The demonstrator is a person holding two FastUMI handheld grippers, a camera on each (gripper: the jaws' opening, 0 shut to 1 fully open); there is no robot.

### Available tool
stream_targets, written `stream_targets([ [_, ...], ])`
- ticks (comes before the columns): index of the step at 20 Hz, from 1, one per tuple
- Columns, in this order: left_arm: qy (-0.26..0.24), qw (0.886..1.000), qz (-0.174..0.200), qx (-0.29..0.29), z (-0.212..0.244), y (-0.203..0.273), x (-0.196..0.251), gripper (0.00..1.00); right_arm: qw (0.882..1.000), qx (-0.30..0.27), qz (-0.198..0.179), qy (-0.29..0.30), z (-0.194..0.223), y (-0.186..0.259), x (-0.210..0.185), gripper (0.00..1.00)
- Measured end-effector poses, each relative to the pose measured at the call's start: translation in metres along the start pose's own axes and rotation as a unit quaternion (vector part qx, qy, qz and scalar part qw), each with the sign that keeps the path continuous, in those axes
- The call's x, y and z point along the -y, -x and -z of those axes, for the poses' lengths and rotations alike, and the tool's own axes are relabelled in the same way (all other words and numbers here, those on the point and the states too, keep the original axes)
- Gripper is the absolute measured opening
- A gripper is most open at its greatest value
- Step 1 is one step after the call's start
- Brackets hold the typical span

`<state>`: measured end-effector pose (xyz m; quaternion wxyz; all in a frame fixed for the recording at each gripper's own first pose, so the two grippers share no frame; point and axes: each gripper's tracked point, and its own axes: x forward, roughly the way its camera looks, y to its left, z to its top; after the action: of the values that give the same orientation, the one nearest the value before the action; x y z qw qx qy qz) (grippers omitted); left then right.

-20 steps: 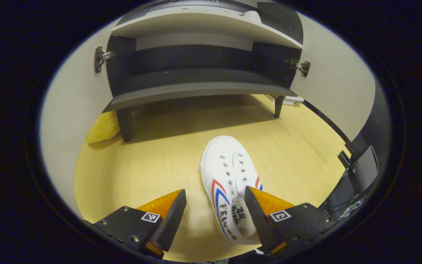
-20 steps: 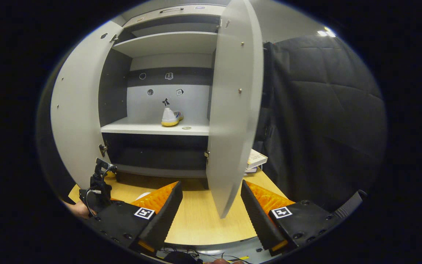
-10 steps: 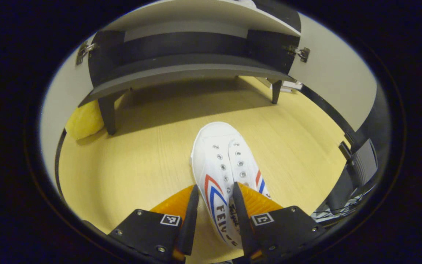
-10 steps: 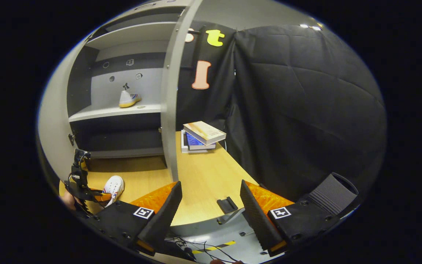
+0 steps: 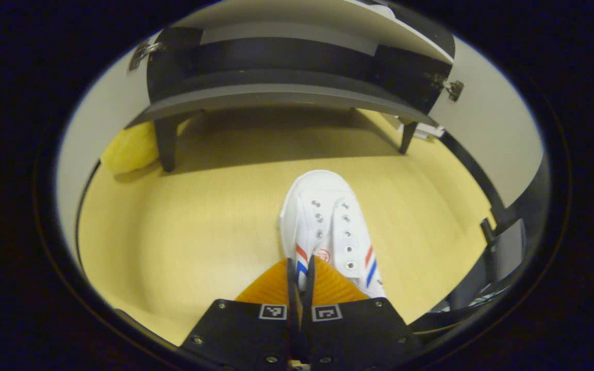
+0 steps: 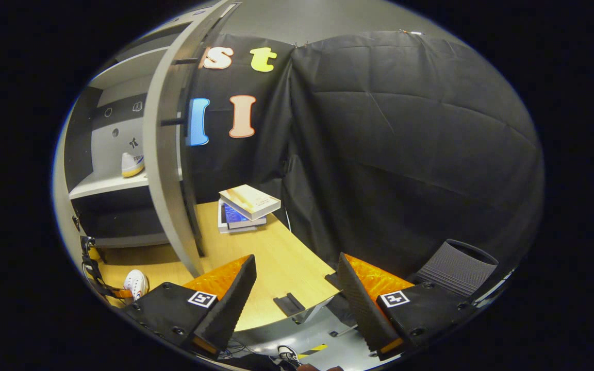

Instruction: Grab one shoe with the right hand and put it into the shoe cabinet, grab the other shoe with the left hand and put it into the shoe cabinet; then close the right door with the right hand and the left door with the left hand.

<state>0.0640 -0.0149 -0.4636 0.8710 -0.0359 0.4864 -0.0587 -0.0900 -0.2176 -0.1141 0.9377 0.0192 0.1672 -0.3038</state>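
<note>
In the left gripper view, the left gripper (image 5: 299, 278) is pinched nearly closed on the side wall of the white shoe (image 5: 330, 226), which lies on the table (image 5: 199, 232) with its toe pointing toward the shoe cabinet (image 5: 276, 93). Bare tabletop lies between the toe and the cabinet's legs, and a yellow object (image 5: 127, 152) sits by the cabinet's left leg. Both cabinet doors stand open.

The right gripper view shows the right gripper (image 6: 297, 288) wide open and holding nothing, above the table's near edge. Here the other shoe (image 6: 133, 165) rests on a pale cabinet shelf (image 6: 101, 184), and the open right door (image 6: 165, 154) shows edge-on. A stack of books (image 6: 245, 206) lies beside it, near the black cloth wall. The left gripper and its shoe show far off at the lower left.
</note>
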Motion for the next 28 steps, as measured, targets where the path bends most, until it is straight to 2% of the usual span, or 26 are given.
stream_targets([
  [2,0.001,1.0,-0.014,-0.006,0.006,-0.007,0.0,0.03,1.0,0.014,-0.009,0.003,-0.014,-0.019,0.003,0.99],
  [6,0.039,0.999,-0.032,0.005,-0.004,-0.005,-0.003,0.02,0.999,0.029,-0.034,0.003,-0.033,-0.059,0.008,0.99],
  [8,0.047,0.998,-0.043,0.021,-0.009,0.0,-0.004,0.02,0.998,0.025,-0.048,-0.005,-0.036,-0.079,0.01,0.97],
  [13,0.103,0.991,-0.045,0.077,-0.027,0.023,-0.018,0.01,0.997,0.031,-0.075,-0.006,-0.054,-0.119,0.001,0.99],
  [18,0.071,0.986,-0.068,0.137,-0.036,0.034,-0.018,0.02,0.993,0.047,-0.104,-0.005,-0.074,-0.139,-0.025,0.99],
  [19,0.071,0.984,-0.066,0.149,-0.035,0.033,-0.018,0.07,0.993,0.05,-0.108,-0.002,-0.075,-0.139,-0.029,0.99],
  [20,0.07,0.982,-0.063,0.163,-0.037,0.033,-0.017,0.02,0.992,0.051,-0.111,0.0,-0.076,-0.139,-0.033,0.99],
  [25,0.051,0.969,-0.047,0.238,-0.034,0.027,-0.018,0.01,0.992,0.043,-0.117,-0.004,-0.066,-0.133,-0.039,0.99],
  [27,0.045,0.963,-0.042,0.264,-0.036,0.031,-0.018,0.01,0.993,0.041,-0.111,-0.008,-0.063,-0.129,-0.035,0.97],
  [28,0.042,0.959,-0.036,0.277,-0.038,0.032,-0.017,0.01,0.994,0.042,-0.105,-0.009,-0.062,-0.128,-0.031,0.99],
])
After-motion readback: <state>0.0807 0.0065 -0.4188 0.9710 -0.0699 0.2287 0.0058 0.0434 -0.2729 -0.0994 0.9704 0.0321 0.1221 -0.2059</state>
